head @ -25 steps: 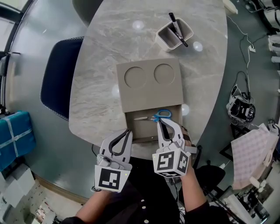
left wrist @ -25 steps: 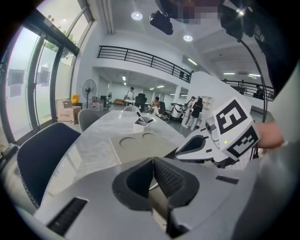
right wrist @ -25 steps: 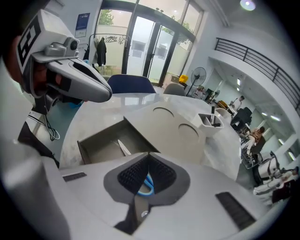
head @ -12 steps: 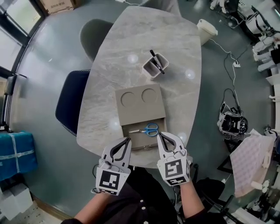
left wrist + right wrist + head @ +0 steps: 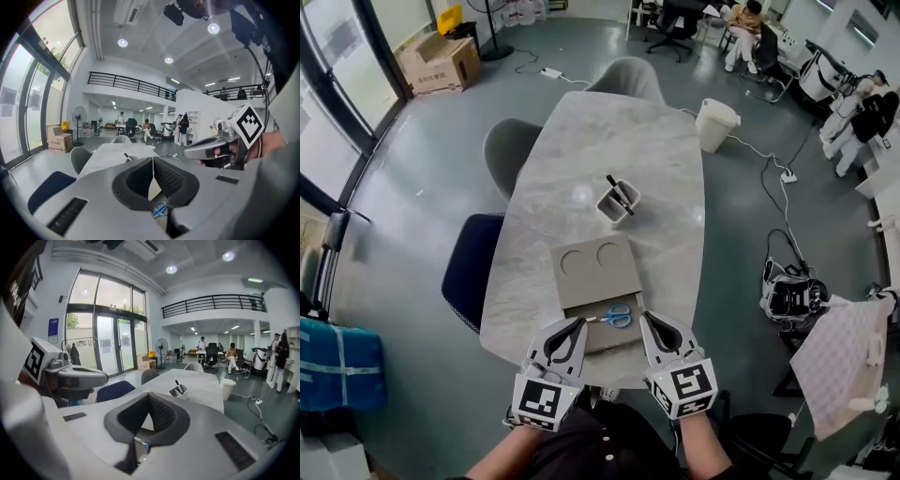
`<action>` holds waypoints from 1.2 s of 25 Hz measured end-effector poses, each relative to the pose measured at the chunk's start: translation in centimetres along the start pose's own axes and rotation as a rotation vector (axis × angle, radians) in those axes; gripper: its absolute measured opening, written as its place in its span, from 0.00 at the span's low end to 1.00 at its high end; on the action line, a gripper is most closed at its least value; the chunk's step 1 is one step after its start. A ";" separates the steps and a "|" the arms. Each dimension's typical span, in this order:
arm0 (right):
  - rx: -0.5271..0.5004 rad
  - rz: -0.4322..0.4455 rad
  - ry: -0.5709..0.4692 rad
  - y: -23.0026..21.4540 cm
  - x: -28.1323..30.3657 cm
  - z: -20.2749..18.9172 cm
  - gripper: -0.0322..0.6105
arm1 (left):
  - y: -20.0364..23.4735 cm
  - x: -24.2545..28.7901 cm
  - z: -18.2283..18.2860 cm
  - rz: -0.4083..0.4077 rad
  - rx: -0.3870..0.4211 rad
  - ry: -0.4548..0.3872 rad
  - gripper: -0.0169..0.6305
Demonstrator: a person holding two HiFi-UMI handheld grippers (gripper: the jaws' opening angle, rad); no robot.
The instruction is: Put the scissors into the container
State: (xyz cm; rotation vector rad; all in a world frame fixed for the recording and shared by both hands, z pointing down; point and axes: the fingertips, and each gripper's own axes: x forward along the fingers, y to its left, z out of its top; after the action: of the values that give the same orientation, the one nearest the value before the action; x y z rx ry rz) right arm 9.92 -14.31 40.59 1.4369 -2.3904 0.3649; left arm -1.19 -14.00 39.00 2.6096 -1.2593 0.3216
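Blue-handled scissors (image 5: pixel 615 316) lie in the open drawer (image 5: pixel 602 337) of a tan box (image 5: pixel 596 272) on the marble table (image 5: pixel 609 159). Farther along the table stands the grey container (image 5: pixel 618 202) with a black pen in it. My left gripper (image 5: pixel 579 322) is shut and empty at the drawer's near left corner. My right gripper (image 5: pixel 645 317) is shut and empty just right of the scissors. The left gripper view looks past the closed left gripper (image 5: pixel 153 159) down onto the scissors (image 5: pixel 161 209). In the right gripper view the right gripper (image 5: pixel 149 394) is closed, with the container (image 5: pixel 178 390) beyond it.
A dark blue chair (image 5: pixel 472 281) and a grey chair (image 5: pixel 510 150) stand on the table's left, and another grey chair (image 5: pixel 624 79) at its far end. A white bin (image 5: pixel 714 122), cables and a bag (image 5: pixel 791 298) are on the floor at the right.
The head view has pulled up and back, so the table looks smaller. Both grippers have drawn back toward the table's near edge, still shut. The scissors stay in the drawer.
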 end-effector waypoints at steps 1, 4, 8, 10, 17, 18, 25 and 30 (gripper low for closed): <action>0.019 -0.002 -0.031 -0.1 -0.6 0.7 0.05 | -0.2 -0.2 0.4 -0.001 0.004 -0.010 0.05; 0.056 -0.011 -0.122 -0.1 -2.1 2.4 0.05 | -0.6 -0.9 1.8 0.007 0.018 -0.050 0.05; 0.062 -0.053 -0.202 -0.2 -3.6 4.3 0.05 | -0.4 -2.1 4.0 0.034 0.037 -0.112 0.05; 0.056 -0.073 -0.242 0.0 -4.1 5.2 0.05 | -0.3 -2.6 4.6 0.046 0.040 -0.131 0.05; 0.085 -0.144 -0.331 0.6 -5.5 6.4 0.05 | -0.7 -3.8 6.1 0.061 0.049 -0.196 0.05; 0.085 -0.151 -0.335 0.7 -5.7 6.3 0.05 | -0.8 -3.9 6.2 0.062 0.053 -0.203 0.05; 0.047 -0.155 -0.373 1.4 -6.0 7.4 0.05 | -0.7 -4.5 6.7 0.075 0.068 -0.228 0.05; 0.028 -0.151 -0.369 1.4 -5.9 7.3 0.05 | -0.9 -4.5 6.8 0.084 0.075 -0.229 0.05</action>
State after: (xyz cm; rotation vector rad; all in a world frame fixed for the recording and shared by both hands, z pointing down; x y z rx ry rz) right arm 10.16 -11.69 31.47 1.8190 -2.5367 0.1009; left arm -2.52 -12.14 31.15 2.7243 -1.4589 0.0866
